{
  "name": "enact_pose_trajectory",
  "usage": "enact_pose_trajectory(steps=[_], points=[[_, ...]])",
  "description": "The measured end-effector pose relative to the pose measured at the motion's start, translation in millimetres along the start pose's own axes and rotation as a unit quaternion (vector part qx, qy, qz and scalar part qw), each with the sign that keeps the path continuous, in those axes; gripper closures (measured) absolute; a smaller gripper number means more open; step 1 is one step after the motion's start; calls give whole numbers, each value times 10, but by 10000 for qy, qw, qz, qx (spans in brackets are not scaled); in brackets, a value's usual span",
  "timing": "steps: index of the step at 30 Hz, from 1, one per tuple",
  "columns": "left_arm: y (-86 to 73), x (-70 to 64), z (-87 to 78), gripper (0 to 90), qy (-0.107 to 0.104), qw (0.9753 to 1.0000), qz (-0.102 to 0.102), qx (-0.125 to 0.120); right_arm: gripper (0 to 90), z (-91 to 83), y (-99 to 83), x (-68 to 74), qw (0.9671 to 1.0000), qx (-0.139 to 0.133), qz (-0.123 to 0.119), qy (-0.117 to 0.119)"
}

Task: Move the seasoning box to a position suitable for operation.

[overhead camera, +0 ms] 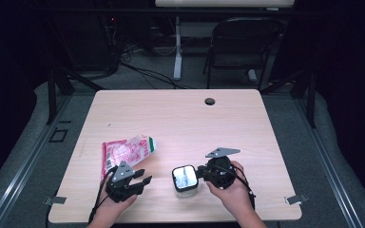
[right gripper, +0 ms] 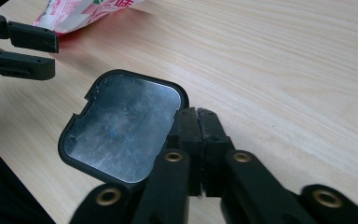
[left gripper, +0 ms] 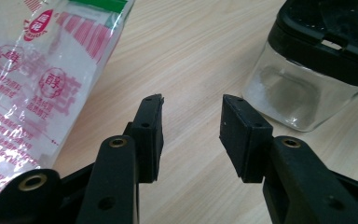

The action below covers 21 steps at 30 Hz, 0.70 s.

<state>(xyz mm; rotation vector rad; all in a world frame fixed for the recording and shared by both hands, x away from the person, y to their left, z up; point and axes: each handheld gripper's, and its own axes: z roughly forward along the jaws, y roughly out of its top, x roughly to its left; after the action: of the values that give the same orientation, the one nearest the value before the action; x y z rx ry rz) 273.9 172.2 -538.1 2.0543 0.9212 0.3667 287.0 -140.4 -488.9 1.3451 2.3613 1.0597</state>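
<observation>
R gripper clamped on jar lid edge, lower centre, lifting it for access. L gripper open, empty, beside bag, ready to take it.

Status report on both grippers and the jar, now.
Left gripper open, empty, between the bag and the jar. Right gripper jaws together at the jar lid edge. Nothing in the way.

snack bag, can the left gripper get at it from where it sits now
Probably yes. The left gripper is open and holds nothing, and the snack bag lies flat right beside it, with bare table between. The jar stands off to its other side, out of the way.
</observation>
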Motion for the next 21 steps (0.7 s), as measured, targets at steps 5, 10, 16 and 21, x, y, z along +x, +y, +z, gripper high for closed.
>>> enact_pose_trajectory(steps=[5, 10, 16, 21], points=[[53, -54, -1, 647, -126, 9999, 30, 25, 891, -2, -21, -6, 9999, -71, 76, 26], [127, -138, 6, 680, -320, 9995, 80, -30, 858, 17, -12, -26, 9997, -91, 216, 47], [183, -234, 53, 724, -483, 9985, 221, 138, 864, 27, -9, -18, 9997, -81, 207, 29], [215, -349, 72, 783, -690, 9968, 334, 224, 866, 28, -25, -33, 9994, -129, 323, 80]])
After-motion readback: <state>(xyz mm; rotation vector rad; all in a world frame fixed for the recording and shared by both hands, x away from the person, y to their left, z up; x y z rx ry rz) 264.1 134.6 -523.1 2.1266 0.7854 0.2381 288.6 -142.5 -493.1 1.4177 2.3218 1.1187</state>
